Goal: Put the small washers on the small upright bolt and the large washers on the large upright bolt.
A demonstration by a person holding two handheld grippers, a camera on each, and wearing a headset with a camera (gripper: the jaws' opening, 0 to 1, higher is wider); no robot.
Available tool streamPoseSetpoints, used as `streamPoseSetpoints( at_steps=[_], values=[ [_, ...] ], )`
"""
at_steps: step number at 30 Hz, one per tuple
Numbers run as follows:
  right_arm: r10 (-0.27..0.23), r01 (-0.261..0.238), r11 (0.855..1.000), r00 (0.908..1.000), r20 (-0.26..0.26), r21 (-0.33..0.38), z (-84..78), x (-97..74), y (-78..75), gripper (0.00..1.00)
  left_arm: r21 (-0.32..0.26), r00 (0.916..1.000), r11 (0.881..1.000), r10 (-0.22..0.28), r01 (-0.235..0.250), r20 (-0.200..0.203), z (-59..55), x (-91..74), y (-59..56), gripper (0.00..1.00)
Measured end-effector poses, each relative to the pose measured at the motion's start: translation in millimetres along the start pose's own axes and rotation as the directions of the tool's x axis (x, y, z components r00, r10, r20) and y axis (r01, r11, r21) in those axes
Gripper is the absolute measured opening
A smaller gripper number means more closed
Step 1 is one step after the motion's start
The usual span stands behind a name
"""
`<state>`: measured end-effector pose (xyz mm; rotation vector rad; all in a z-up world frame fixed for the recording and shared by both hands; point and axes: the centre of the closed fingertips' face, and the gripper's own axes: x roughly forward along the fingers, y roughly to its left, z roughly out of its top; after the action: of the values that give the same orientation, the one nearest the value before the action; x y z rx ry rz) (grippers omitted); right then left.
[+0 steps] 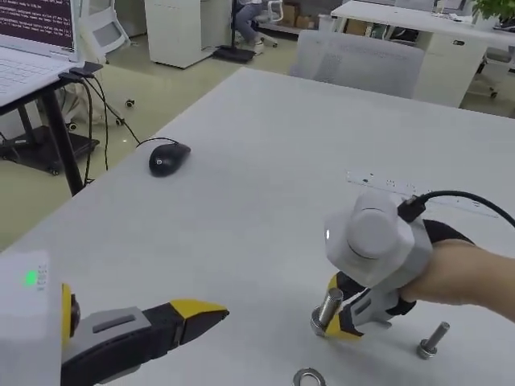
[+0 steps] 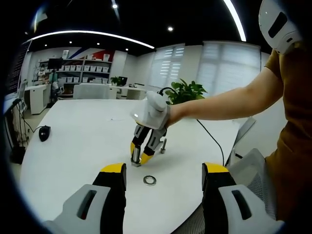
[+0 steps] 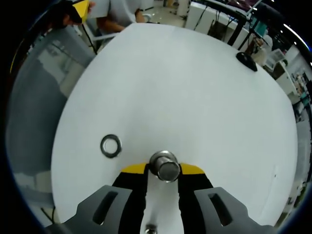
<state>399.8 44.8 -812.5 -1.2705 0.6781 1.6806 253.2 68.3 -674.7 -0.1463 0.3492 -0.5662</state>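
**Right gripper clamped on the large bolt**

The open laptop [image 1: 32, 32] at the far left shows lines of pale text, too small to read. The right gripper [image 1: 338, 323] is clenched on the large silver steel bolt [image 1: 327, 307], with a yellow tip on each side of the shank. This bolt stands head-down on the white table [image 1: 265, 201], long axis near vertical, threaded end up. The small silver steel bolt [image 1: 432, 339] stands near it, also head-down. A flat steel ring washer [image 1: 308, 376] lies near both. The left gripper [image 2: 164, 169] hangs released, jaws wide apart
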Motion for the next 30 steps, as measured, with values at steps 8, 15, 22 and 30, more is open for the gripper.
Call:
streamPoseSetpoints(
  at_steps=[8, 15, 22, 30],
  values=[
    [-0.009, 0.009, 1.0, 0.9999, -0.005, 0.021, -9.0, -6.4, 1.0, 0.25, 0.006, 1.0, 1.0, -0.002, 0.002, 0.002, 1.0, -0.8, -2.0, 0.62],
    [-0.034, 0.034, 0.999, 0.9994, -0.01, 0.034, -15.1, -18.8, 5.2, 0.25, 0.027, 0.9999, 1.0, -0.009, 0.009, 0.009, 5.9, -3.0, -8.8, 0.62],
    [-0.049, 0.05, 0.998, 0.9987, -0.01, 0.039, -14.1, -26.1, 15.2, 0.25, 0.044, 0.9998, 0.999, -0.013, 0.012, 0.016, 9.3, -7.1, -15.5, 0.62],
    [-0.046, 0.047, 0.999, 0.9989, -0.009, 0.012, -7.9, -27.9, 32.0, 0.24, 0.055, 0.9996, 0.998, -0.012, 0.01, 0.027, 11.5, -12.2, -23.5, 0.62]
  ],
)
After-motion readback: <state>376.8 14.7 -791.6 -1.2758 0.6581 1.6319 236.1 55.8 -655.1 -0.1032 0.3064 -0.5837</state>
